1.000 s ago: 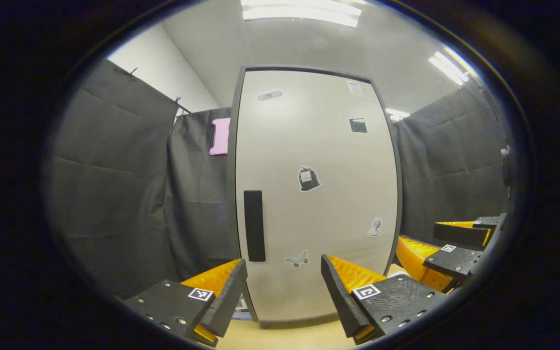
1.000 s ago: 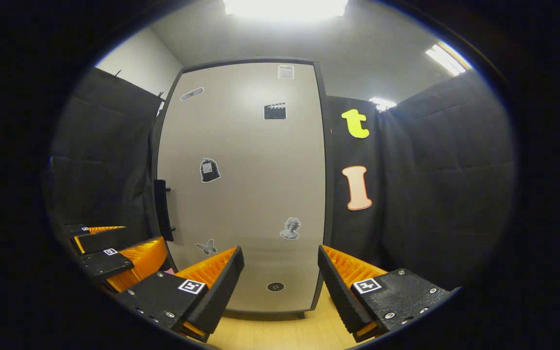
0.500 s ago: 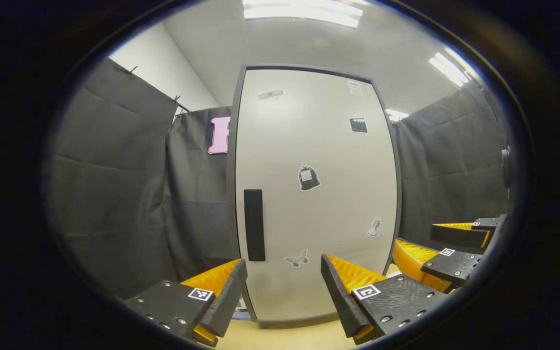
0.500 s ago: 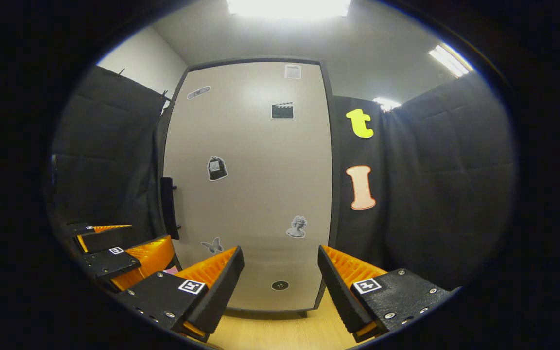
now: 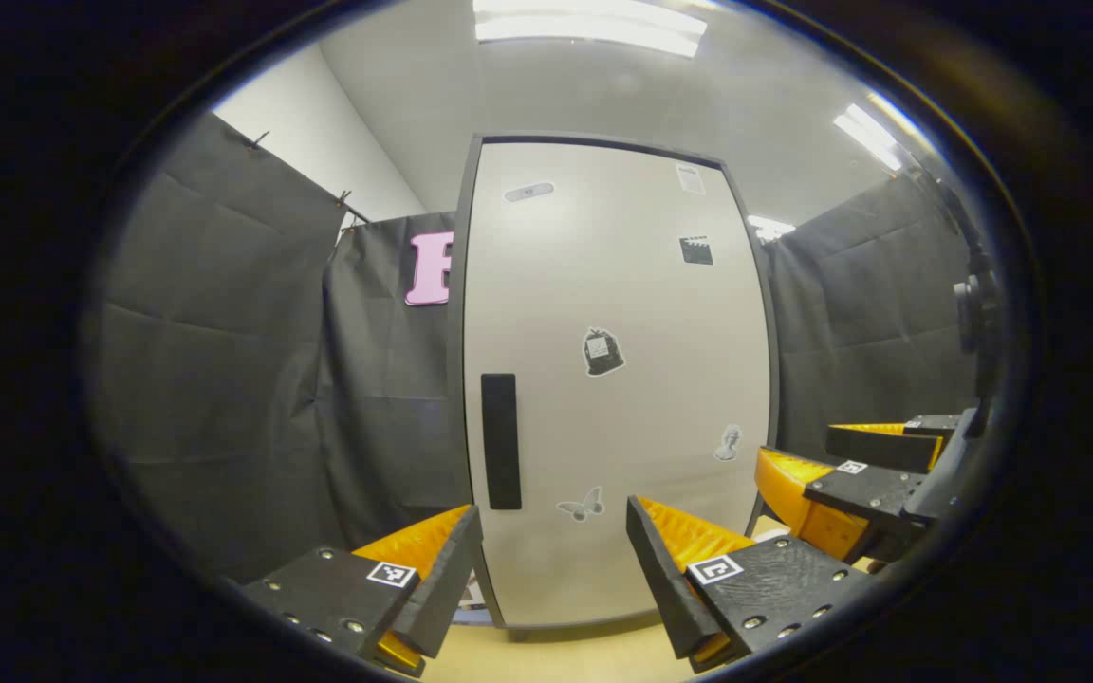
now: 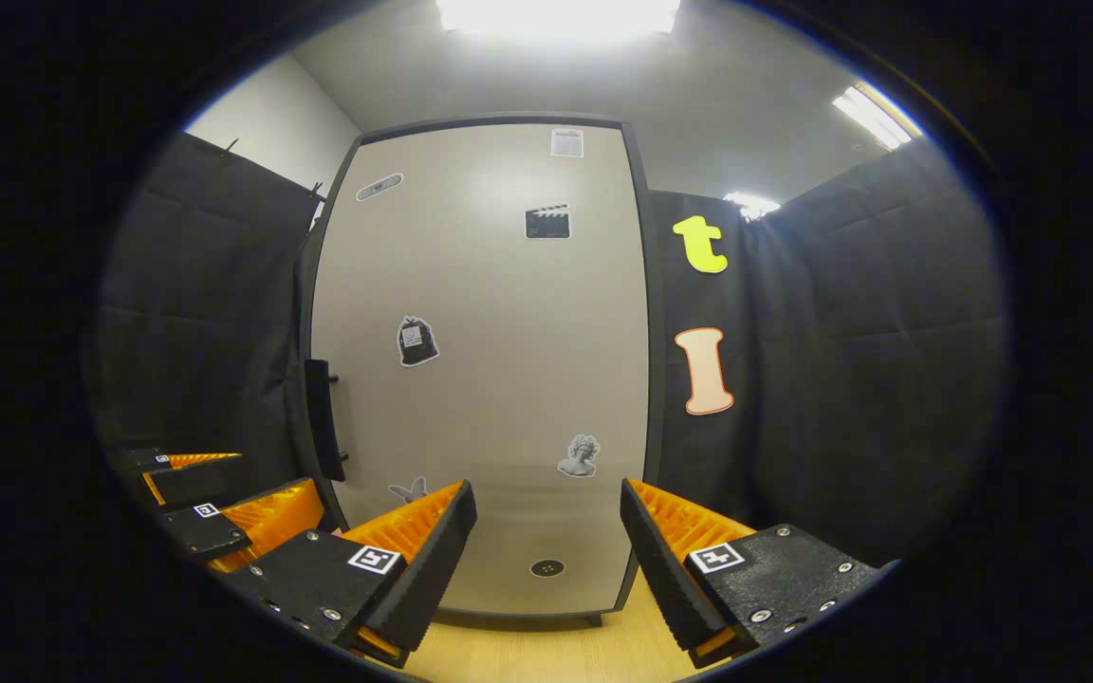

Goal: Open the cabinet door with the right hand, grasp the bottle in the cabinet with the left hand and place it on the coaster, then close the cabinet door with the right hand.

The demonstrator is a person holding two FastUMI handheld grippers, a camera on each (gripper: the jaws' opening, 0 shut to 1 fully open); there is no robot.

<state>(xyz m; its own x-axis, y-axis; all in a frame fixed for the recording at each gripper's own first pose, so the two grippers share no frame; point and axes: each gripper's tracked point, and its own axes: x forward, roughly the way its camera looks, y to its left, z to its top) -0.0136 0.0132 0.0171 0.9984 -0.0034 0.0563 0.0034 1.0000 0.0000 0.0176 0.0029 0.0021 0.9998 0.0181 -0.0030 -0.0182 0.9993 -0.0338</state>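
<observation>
Right gripper view: door shut, handle up-left

Cabinet door (image 6: 490,379) stands closed ahead of you. Its upright handle (image 6: 319,417) lies up-left of your right tool (image 6: 546,517), fingers wide, empty. Left tool (image 5: 554,536) likewise spread, empty. Bottle presumably inside, unseen.

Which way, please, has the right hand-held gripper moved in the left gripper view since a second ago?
Yes: the right hand-held gripper has risen and shifted left, nearer the cabinet door's right edge.
</observation>
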